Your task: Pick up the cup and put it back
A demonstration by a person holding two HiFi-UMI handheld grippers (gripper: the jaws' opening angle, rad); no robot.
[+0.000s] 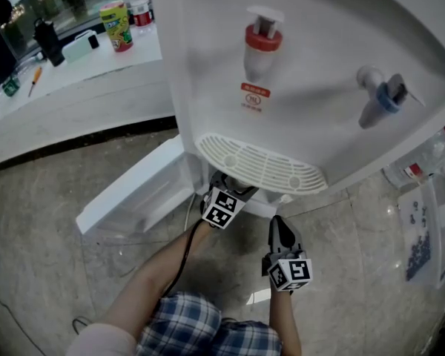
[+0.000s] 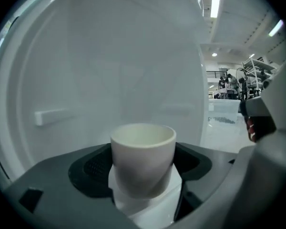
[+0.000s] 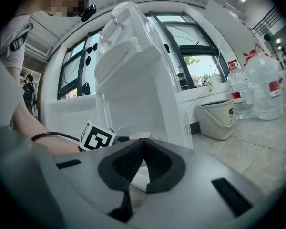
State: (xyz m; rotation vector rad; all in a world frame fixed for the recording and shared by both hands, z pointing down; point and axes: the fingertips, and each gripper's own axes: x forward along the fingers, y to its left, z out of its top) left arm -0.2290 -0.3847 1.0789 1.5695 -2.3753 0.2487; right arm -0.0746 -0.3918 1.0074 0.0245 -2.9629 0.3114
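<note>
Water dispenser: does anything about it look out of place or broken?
On the water dispenser, only the lower door stands open; the left gripper reaches in there, shut on a white cup. No spill or damage shows. The right gripper is shut and empty.

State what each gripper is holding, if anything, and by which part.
The left gripper clamps the white cup by opposite sides of its body, below the rim. The right gripper is shut and holds nothing.
</note>
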